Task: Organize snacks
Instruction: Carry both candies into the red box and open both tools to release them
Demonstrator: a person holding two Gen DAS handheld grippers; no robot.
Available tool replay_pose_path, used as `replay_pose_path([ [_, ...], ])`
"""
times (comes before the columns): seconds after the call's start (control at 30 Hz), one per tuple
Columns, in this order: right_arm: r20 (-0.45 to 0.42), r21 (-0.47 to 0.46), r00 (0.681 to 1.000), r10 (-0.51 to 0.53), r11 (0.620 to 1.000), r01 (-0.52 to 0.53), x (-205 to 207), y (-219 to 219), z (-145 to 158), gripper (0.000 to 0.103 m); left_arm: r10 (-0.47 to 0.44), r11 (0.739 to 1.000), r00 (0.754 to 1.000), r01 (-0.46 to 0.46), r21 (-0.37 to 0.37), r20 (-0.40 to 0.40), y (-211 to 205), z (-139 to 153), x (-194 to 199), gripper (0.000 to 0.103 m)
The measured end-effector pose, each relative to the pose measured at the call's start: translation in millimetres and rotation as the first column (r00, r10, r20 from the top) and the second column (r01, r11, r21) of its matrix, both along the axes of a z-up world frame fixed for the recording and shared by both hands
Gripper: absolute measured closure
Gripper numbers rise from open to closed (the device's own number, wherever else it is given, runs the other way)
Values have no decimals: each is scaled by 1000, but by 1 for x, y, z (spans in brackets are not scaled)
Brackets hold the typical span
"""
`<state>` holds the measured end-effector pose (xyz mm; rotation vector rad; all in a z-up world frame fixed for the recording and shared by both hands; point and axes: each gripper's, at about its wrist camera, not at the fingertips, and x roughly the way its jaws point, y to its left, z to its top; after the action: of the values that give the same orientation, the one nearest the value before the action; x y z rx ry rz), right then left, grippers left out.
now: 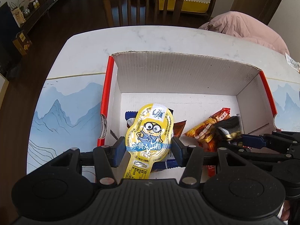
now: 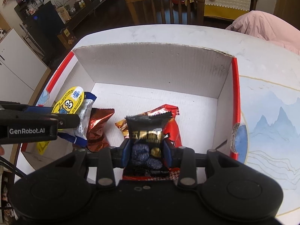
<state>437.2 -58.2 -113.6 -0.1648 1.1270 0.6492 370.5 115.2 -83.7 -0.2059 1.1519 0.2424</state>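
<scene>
My left gripper (image 1: 148, 148) is shut on a yellow Minion snack pack (image 1: 150, 131) and holds it over the near left part of an open white cardboard box (image 1: 168, 71) with red edges. The pack also shows in the right wrist view (image 2: 69, 103). My right gripper (image 2: 146, 153) is shut on a black snack packet (image 2: 148, 131) over the near middle of the box (image 2: 150, 65). In the box lie a blue-and-white packet (image 2: 84, 116), a brown foil packet (image 2: 97, 129) and a red-orange packet (image 2: 168, 123).
The box stands on a white marble table (image 1: 150, 37) with a blue mountain-print mat (image 1: 65, 112). A wooden chair (image 1: 143, 1) stands beyond the far edge. A pink garment (image 1: 243, 28) lies at the far right. A small packet (image 1: 292, 62) lies at the right edge.
</scene>
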Motion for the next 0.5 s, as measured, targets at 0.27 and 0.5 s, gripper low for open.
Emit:
replay_pose_path([
  [0.27, 20, 21, 1000, -10, 1000, 9, -8, -6, 9, 57, -10, 1000, 1000, 10, -12, 16, 0, 6, -7, 51],
  [0.5, 63, 51, 998, -24, 999, 21, -23, -15, 28, 48, -22, 999, 998, 24, -30, 64, -2, 22, -22, 46],
])
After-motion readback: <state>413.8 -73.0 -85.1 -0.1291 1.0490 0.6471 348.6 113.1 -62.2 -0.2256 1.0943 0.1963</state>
